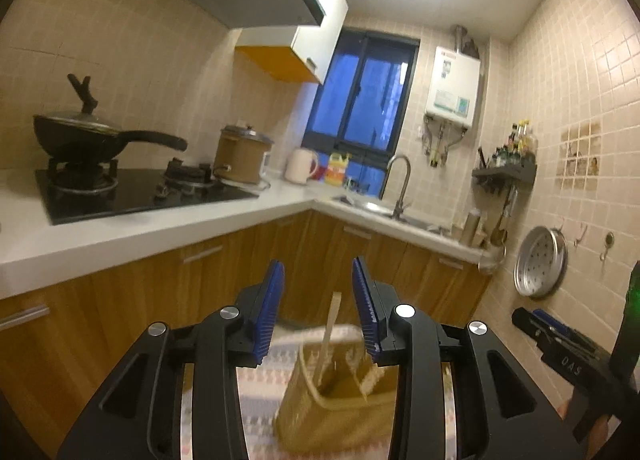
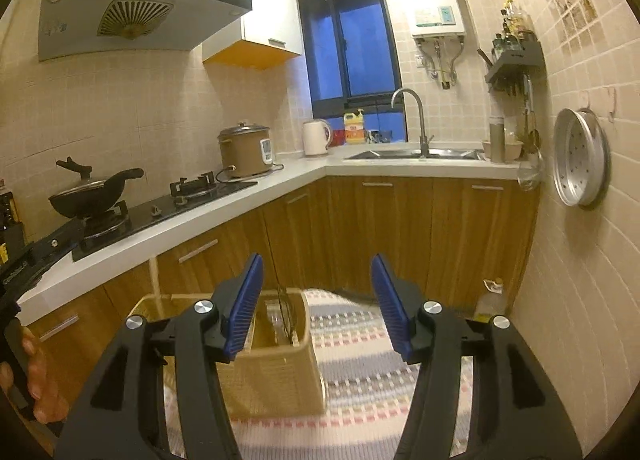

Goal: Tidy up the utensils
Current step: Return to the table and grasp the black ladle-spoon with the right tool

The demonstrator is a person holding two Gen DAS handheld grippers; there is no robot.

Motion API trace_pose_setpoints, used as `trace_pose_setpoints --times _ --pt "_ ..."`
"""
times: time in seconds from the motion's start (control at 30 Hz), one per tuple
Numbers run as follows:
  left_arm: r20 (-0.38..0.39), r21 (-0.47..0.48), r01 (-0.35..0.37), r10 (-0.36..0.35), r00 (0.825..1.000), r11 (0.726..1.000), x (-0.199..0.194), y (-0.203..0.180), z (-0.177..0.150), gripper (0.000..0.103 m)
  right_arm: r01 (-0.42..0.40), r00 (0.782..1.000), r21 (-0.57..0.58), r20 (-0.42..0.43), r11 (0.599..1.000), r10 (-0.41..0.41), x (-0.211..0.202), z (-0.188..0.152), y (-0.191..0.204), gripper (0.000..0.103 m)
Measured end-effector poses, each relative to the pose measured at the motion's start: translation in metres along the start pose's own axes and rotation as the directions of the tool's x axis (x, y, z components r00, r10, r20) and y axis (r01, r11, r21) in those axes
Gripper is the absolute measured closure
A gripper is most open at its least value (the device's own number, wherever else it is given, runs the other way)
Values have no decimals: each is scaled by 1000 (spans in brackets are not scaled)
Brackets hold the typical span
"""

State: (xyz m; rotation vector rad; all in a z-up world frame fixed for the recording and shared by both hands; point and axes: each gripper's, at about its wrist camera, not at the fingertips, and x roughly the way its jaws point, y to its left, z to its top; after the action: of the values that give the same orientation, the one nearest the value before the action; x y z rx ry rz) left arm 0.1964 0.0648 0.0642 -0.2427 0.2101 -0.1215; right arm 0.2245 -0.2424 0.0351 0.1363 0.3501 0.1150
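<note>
A tan woven utensil basket (image 1: 320, 412) stands on a striped cloth below my left gripper (image 1: 318, 268), blurred. A pale wooden utensil (image 1: 329, 334) sticks up out of it, beside a smaller light piece (image 1: 370, 378). My left gripper is open and empty above the basket. In the right wrist view the basket (image 2: 276, 376) sits low and left of centre, with a thin dark utensil (image 2: 286, 318) and a clear one inside. My right gripper (image 2: 318, 272) is wide open and empty, above and right of the basket.
A striped cloth (image 2: 360, 344) covers the near surface. An L-shaped white counter (image 2: 224, 212) carries a wok on the hob (image 2: 96, 192), a rice cooker (image 2: 245, 150), a kettle (image 2: 316, 138) and a sink (image 2: 416, 154). A steamer tray (image 2: 582, 158) hangs on the right wall.
</note>
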Motion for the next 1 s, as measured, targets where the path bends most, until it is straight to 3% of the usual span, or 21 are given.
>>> trace_pose_setpoints --times 0.17,0.23,0.3,0.37,0.47,0.67,0.73,0.8,0.83,0.9,1.0 --pt "-142 9 38 -36 989 999 -18 -5 -15 69 -41 989 11 -145 999 42 -22 -12 -5 50" --pt "-224 15 43 -39 974 999 -22 -8 -26 69 -47 976 12 -211 999 48 -26 -17 -6 50" --pt "-341 16 64 -54 939 998 -20 -11 -44 69 -51 951 -2 -306 999 48 -26 -27 -5 50" --pt "-449 3 70 -61 891 998 -16 -10 -63 69 -63 919 -8 -390 998 55 -23 -40 -5 50" --pt "-614 -37 61 -71 786 997 -5 -5 -106 69 -80 848 -7 -526 997 65 -15 -65 -5 51" --pt "-746 -33 55 -61 663 998 2 0 -166 70 -181 688 30 -711 983 148 -23 -115 3 61" --pt "-768 -34 59 -64 637 998 3 -1 -177 70 -217 622 82 -756 973 203 -28 -127 6 62" --pt "-783 -34 60 -64 619 998 7 -1 -185 70 -254 530 155 -803 955 272 -33 -142 11 63" --pt "-789 -34 61 -64 612 998 9 0 -188 70 -259 501 178 -816 949 290 -33 -147 14 63" --pt "-786 -7 61 -43 616 998 9 -2 -188 70 -276 439 217 -838 936 324 -35 -155 19 63" --pt "-789 22 69 -25 614 997 12 -5 -188 70 -272 420 216 -851 938 317 -39 -164 24 63"
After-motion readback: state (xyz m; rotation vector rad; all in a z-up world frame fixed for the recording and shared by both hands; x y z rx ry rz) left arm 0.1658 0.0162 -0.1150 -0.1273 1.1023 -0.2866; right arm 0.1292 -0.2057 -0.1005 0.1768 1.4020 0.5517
